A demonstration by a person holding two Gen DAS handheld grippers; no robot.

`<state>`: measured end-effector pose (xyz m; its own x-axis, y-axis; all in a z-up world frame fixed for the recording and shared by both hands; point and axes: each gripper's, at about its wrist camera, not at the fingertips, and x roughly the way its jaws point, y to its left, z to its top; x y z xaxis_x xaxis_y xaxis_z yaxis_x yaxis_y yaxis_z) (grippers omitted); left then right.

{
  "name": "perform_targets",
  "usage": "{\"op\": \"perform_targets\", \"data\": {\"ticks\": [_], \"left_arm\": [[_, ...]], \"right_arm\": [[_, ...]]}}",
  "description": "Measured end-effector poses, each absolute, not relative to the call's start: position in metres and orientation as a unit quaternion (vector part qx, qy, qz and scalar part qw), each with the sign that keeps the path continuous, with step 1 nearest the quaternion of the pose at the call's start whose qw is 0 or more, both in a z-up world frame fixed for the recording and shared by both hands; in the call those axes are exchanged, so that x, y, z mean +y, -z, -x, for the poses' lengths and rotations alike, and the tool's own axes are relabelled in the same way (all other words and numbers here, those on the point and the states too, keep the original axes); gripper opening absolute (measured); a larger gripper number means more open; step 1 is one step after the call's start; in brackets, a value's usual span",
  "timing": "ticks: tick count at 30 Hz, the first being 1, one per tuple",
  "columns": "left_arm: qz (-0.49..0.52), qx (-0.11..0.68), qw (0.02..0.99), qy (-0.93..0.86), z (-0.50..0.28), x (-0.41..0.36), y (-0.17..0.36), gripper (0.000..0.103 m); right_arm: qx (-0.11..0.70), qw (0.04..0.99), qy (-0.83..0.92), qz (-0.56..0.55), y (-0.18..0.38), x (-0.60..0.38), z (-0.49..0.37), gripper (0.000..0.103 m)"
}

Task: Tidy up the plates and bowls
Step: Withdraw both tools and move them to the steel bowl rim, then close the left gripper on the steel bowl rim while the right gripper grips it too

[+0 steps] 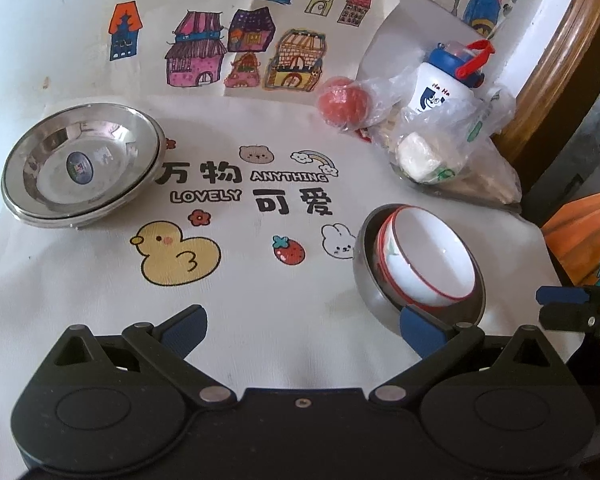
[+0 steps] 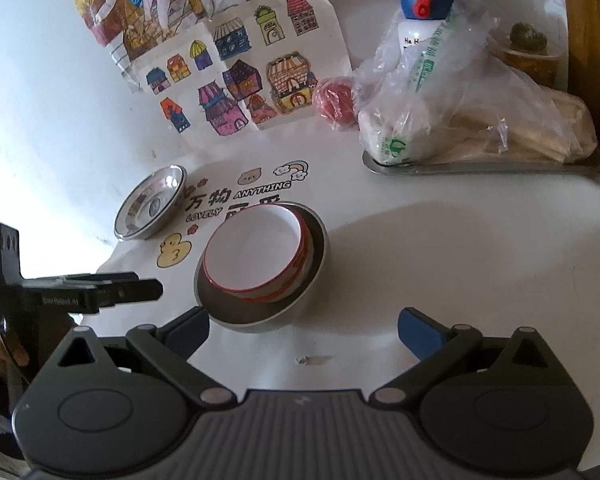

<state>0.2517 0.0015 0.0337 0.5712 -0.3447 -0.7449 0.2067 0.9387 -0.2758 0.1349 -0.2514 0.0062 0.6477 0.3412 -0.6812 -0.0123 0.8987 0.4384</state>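
Two stacks are seen on the bench (image 2: 440, 264), which suggests the sorting is largely done; the steel plates (image 1: 82, 168) are nested together near the bench's far left edge, on the corner of the printed cloth (image 1: 260, 300), and the white red-rimmed bowls (image 1: 428, 256) are nested inside a steel bowl (image 1: 366, 276) toward the middle of the bench, on the cloth's right edge; the inner bowls are seen to sit tilted rather than level, so a little straightening may be left; no loose plate or bowl is visible elsewhere. The left hand-held gripper (image 1: 302, 330) is held with its jaws wide apart and nothing between them; the right hand-held gripper (image 2: 304, 330) is likewise spread and empty, just short of the steel bowl. A bottle (image 1: 444, 80) and plastic bags (image 2: 460, 92) at the far right corner are judged outside the task.
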Motion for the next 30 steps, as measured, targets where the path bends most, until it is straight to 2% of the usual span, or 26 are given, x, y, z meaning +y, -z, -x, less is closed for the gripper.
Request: {"op": "perform_targets", "data": {"ticks": [4, 11, 21, 30], "left_arm": [[0.073, 0.44, 0.883, 0.149, -0.252, 0.001, -0.029, 0.102], [0.079, 0.45, 0.877, 0.15, -0.263, -0.002, -0.025, 0.102], [0.061, 0.457, 0.874, 0.154, -0.281, -0.017, -0.022, 0.102], [0.065, 0.468, 0.865, 0.167, -0.296, -0.019, -0.02, 0.099]], "right_arm": [[0.408, 0.882, -0.103, -0.211, 0.001, -0.254, -0.139, 0.102], [0.411, 0.879, -0.109, -0.217, 0.007, -0.255, -0.15, 0.093], [0.42, 0.874, -0.098, -0.224, 0.017, -0.266, -0.169, 0.091], [0.431, 0.869, -0.097, -0.225, 0.022, -0.271, -0.181, 0.078]]}}
